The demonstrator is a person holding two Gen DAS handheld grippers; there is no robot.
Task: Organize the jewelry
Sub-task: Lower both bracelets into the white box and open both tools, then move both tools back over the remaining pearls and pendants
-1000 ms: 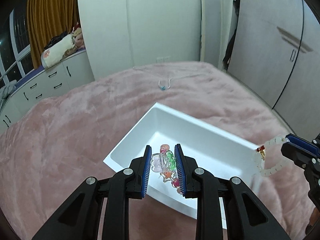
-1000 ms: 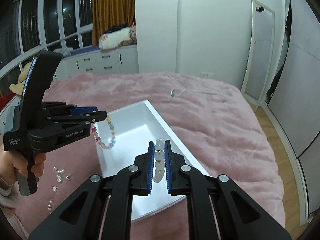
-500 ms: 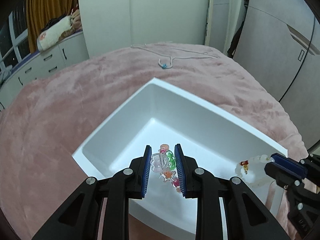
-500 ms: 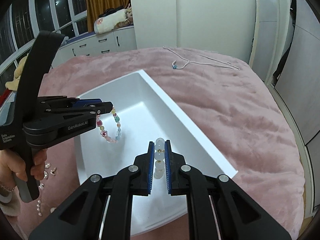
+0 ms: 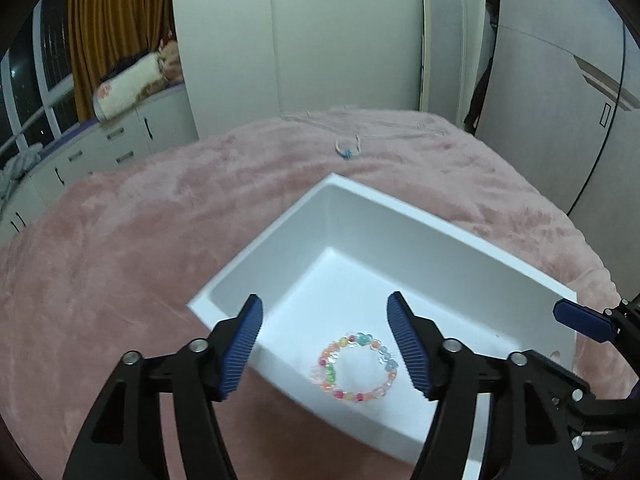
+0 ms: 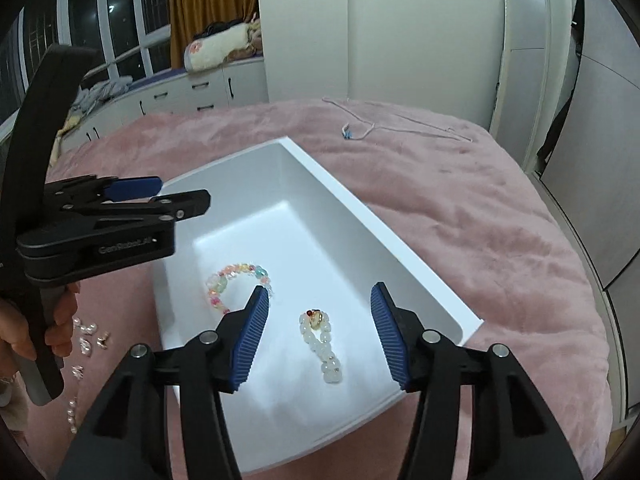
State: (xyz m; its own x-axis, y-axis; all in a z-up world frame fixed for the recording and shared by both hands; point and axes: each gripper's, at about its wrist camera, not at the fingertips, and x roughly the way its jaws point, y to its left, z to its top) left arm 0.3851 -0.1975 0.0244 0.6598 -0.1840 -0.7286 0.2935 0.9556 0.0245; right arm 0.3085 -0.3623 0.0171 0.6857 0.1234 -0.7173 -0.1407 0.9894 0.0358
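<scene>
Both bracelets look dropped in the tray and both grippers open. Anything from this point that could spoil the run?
1. The white bead bracelet lies folded near the white tray's near end, right under the right gripper; pulling back low could snag it.
2. Small loose pearls sit on the pink blanket beside the left gripper; they could sink into the plush or scatter if brushed.
3. The thin necklace is pale on the blanket and may be hard to pinch.

Colourful bracelet (image 6: 236,284) partly behind the right gripper's finger (image 6: 250,336); bedside earrings (image 6: 86,334) too small
</scene>
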